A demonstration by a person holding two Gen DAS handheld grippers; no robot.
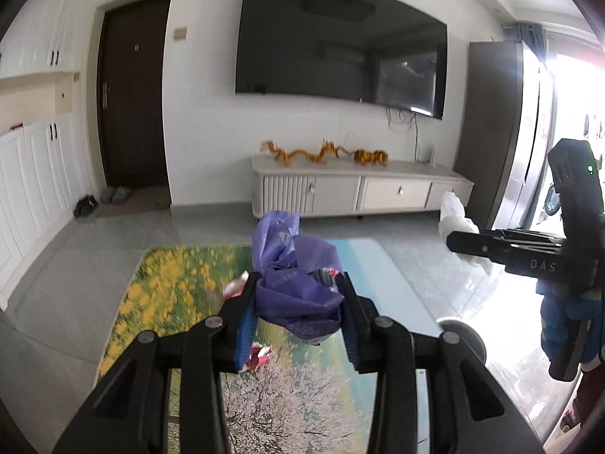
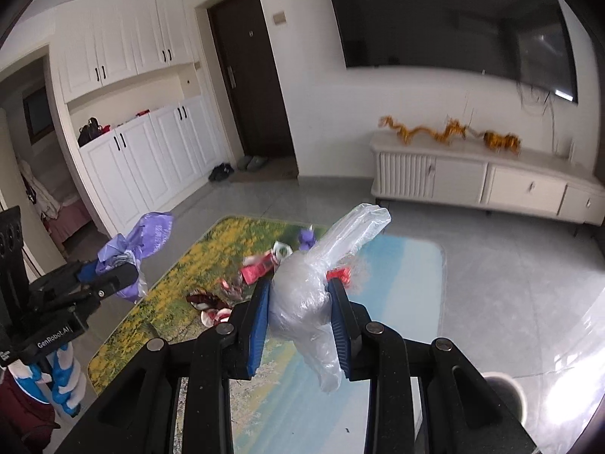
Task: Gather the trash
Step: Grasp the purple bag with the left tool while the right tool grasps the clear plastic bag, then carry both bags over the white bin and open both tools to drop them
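Note:
My left gripper (image 1: 297, 295) is shut on a crumpled purple plastic bag (image 1: 291, 265) and holds it in the air above the printed rug (image 1: 159, 295). It also shows at the left of the right wrist view (image 2: 113, 280) with the purple bag (image 2: 140, 242). My right gripper (image 2: 298, 302) is shut on a clear plastic bag (image 2: 321, 276), also held above the rug. It appears at the right of the left wrist view (image 1: 469, 244) with the clear bag (image 1: 457, 223). Red and white wrappers (image 2: 257, 268) lie scattered on the rug (image 2: 181, 283) below.
A white TV cabinet (image 1: 359, 189) with orange dragon ornaments (image 1: 321, 153) stands against the far wall under a large TV (image 1: 340, 45). White cupboards (image 2: 151, 151) and a dark door (image 2: 249, 75) are to the left. Shoes (image 2: 221, 172) lie near the door. A round white base (image 2: 503, 389) stands at the right.

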